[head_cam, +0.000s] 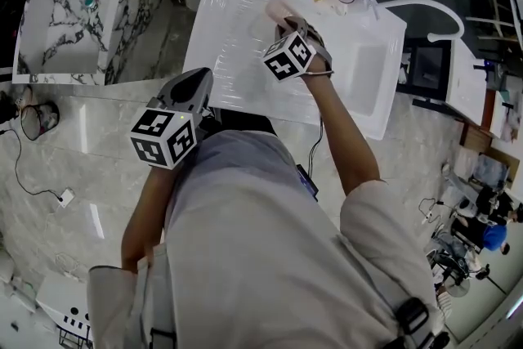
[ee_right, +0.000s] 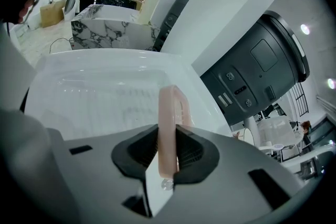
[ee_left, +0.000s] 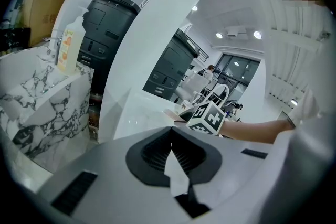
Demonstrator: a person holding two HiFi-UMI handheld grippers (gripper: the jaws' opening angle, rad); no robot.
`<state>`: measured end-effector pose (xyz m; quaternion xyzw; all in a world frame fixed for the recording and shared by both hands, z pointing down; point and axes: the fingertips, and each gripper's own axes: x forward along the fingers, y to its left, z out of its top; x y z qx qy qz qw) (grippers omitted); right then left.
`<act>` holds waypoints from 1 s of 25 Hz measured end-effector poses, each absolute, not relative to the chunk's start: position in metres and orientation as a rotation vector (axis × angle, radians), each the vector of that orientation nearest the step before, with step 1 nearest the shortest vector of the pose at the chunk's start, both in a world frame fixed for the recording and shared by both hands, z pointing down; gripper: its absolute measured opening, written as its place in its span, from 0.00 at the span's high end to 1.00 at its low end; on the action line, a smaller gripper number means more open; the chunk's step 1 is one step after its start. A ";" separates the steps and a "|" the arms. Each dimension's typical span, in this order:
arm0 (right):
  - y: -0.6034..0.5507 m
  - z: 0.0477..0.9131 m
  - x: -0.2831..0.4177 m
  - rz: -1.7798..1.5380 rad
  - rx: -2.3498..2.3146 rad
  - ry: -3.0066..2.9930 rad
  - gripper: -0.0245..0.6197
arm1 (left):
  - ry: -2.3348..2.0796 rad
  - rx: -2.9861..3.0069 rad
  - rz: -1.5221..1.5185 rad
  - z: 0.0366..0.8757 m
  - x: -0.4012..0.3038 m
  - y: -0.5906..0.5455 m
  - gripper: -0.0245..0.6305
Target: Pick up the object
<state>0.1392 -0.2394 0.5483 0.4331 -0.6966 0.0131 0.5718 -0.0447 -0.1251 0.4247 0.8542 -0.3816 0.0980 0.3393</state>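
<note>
Right gripper (ee_right: 167,140) sits closest to its own camera, its dark pads clenched on either face of the pink flat object (ee_right: 169,113). The grasp is on the object's near end. The far end, which has a slot through it, stands edge-on and upright beyond the jaws.

Location of the object: over the ribbed draining surface of the white sink unit (head_cam: 225,53), toward its far side. The head view shows its pale tip projecting past the gripper. No view shows the lower edge, so it cannot be told whether the object is clear of the surface or touching it.

Progress, as a judgement: the grasp is made and looks secure, with the pads square on both flat faces. What remains at most is to raise the object plainly clear of the sink unit. The grip is near one end, so the long free end could lever in the pads if swung quickly.

Left gripper (ee_left: 171,150) has its jaws closed together with nothing between them. It hangs at the near left edge of the sink unit, well apart from the object, and takes no part.

Surroundings: a faucet (head_cam: 425,8) and a few small items at the far right of the sink unit, and a marble-patterned counter (head_cam: 61,29) to the far left carrying a bottle (ee_left: 70,47).
</note>
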 end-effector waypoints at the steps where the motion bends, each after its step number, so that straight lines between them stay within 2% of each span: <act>1: -0.238 0.548 0.139 0.034 1.019 -1.635 0.84 | -0.991 2.228 0.258 0.425 -0.044 -0.124 0.96; 25: -0.193 0.532 0.130 0.099 1.070 -1.675 0.84 | -0.983 2.256 0.279 0.421 -0.053 -0.106 0.96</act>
